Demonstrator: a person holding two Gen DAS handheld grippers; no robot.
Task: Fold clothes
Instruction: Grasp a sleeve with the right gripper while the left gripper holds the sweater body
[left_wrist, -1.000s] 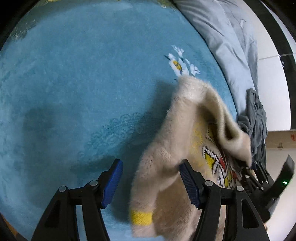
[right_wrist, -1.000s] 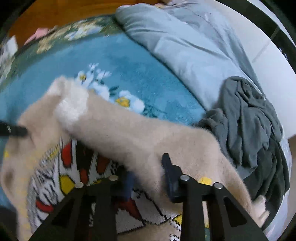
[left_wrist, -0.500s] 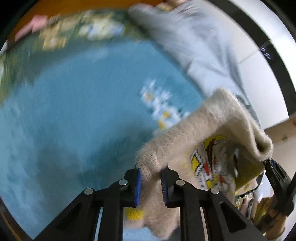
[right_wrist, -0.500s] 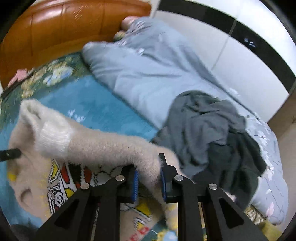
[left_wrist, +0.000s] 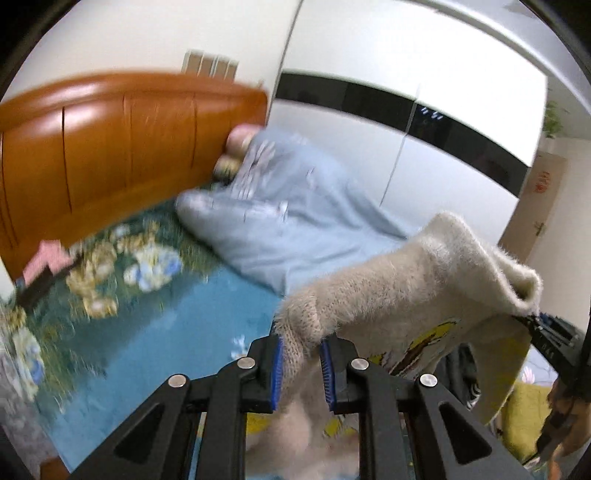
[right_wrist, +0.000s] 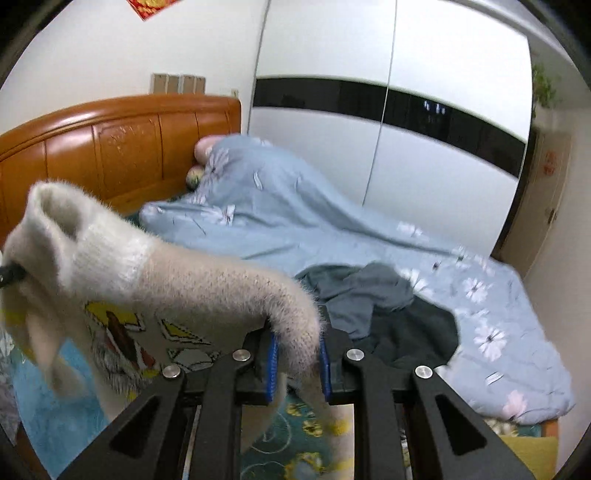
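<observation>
The sweater (left_wrist: 406, 288) has risen off the bed (right_wrist: 332, 236); left claw (left_wrist: 301, 363) and right claw (right_wrist: 297, 360) each clamp it.

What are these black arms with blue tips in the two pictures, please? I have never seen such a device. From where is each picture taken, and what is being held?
There is no robot here. A person holds one hand tool in each hand, and every tool has two black fingers with blue pads. A small camera on each tool looks forward along its fingers, so one picture comes from the left gripper and the other from the right gripper. Both are shut on the same fluffy beige sweater, lifted above a bed with a blue blanket. A light blue duvet and a dark grey garment lie on the bed, before an orange wooden headboard.
</observation>
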